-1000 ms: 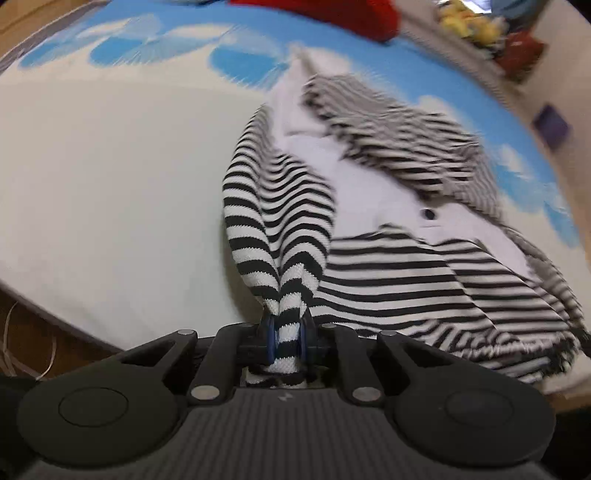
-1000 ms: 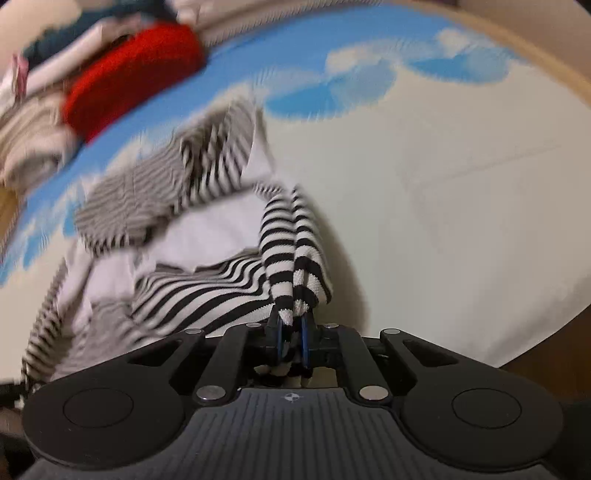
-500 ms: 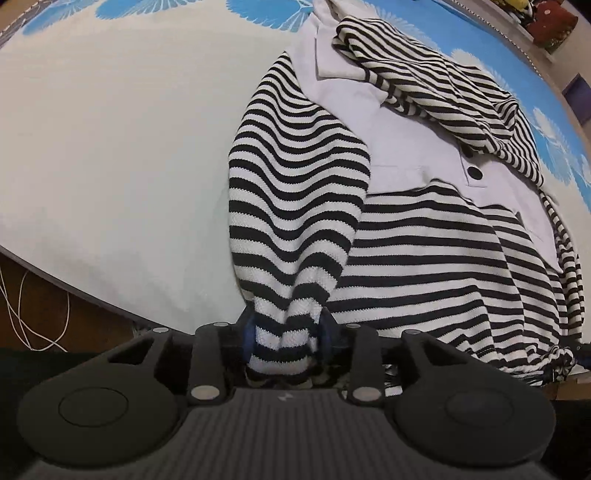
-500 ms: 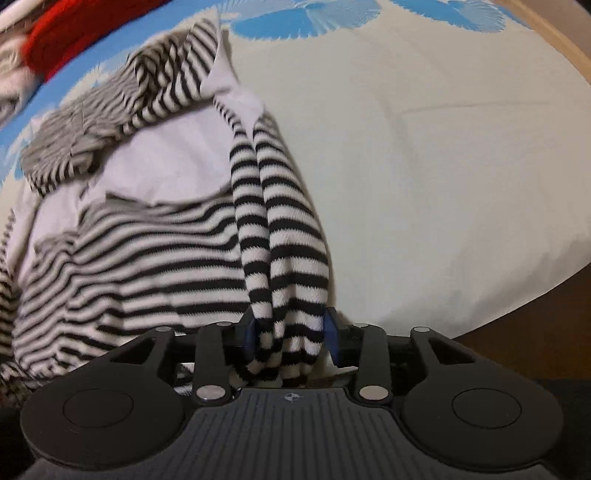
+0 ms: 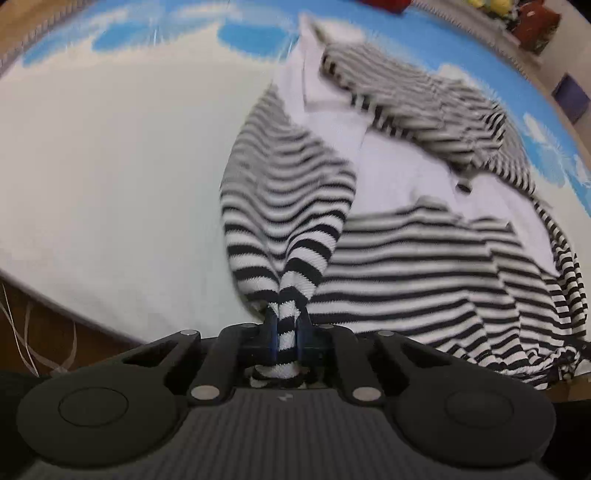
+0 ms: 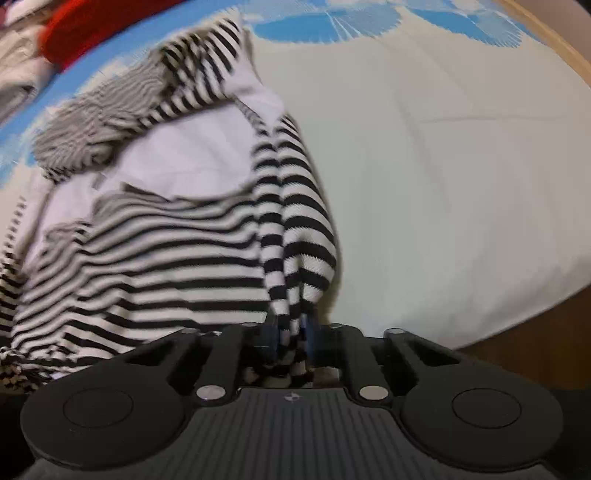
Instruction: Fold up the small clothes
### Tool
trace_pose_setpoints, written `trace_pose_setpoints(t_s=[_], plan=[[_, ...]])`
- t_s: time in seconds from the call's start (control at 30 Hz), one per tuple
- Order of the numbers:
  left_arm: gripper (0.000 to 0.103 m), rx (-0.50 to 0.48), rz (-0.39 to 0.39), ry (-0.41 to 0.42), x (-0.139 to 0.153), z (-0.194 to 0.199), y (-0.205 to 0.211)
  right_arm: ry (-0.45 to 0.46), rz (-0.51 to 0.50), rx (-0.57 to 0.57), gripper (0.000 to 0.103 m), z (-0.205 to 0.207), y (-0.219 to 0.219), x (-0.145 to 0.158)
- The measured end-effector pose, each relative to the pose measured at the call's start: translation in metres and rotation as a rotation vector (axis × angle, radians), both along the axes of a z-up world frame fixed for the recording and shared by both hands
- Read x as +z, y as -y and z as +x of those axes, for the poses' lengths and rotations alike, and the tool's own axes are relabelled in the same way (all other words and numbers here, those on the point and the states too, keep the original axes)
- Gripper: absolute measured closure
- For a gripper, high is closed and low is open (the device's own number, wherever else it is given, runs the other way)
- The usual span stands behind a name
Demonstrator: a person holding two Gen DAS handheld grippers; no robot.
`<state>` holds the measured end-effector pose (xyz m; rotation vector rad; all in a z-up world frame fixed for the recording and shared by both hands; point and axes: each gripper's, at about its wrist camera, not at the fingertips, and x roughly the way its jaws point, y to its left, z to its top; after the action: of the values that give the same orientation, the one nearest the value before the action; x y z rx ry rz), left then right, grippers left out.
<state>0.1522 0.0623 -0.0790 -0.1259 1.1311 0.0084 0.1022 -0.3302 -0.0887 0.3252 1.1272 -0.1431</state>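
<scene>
Now both sets of fingers have just closed: left gripper (image 5: 286,336) pinches one cuff of the black-and-white striped knit top (image 5: 424,266), right gripper (image 6: 290,332) the other. Bunched cuffs may slip, skewing the fold. It lies on the white-and-blue patterned bed (image 6: 443,166); red fabric (image 6: 92,26) beyond.

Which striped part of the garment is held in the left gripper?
The striped sleeve at the garment's left edge, beside the bare white sheet. The left gripper pinches its cuff; the striped body panel lies flat.
</scene>
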Motion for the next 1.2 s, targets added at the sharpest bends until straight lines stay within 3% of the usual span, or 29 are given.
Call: trace_pose_setpoints(t_s=[0.13,0.27,0.6,0.7,0.8,1.0,1.2], plan=[[0.089,0.007,-0.012,-0.032,-0.006,0.003,-0.001,0.002,-0.012,0.0,0.09,0.002,0.001,0.0],[0.079,-0.005,0.009,-0.095,-0.019,0.006,0.002,-0.041,-0.015,-0.007,0.078,0.005,0.003,-0.008],[0.079,-0.04,0.027,-0.098,-0.02,0.004,0.005,-0.047,-0.034,0.027,0.079,0.004,-0.003,-0.009],[0.085,-0.045,0.029,-0.088,-0.019,0.004,0.006,-0.038,-0.033,0.031,0.083,0.003,-0.003,-0.007],[0.093,-0.054,0.023,-0.069,-0.016,0.003,0.006,-0.019,-0.03,0.029,0.088,0.002,-0.002,-0.004],[0.095,-0.058,0.024,0.001,-0.002,-0.003,0.008,0.099,-0.002,-0.019,0.091,-0.003,0.006,0.016],[0.095,-0.084,0.061,0.182,0.039,-0.019,0.016,0.282,0.001,0.004,0.093,-0.013,0.008,0.053]])
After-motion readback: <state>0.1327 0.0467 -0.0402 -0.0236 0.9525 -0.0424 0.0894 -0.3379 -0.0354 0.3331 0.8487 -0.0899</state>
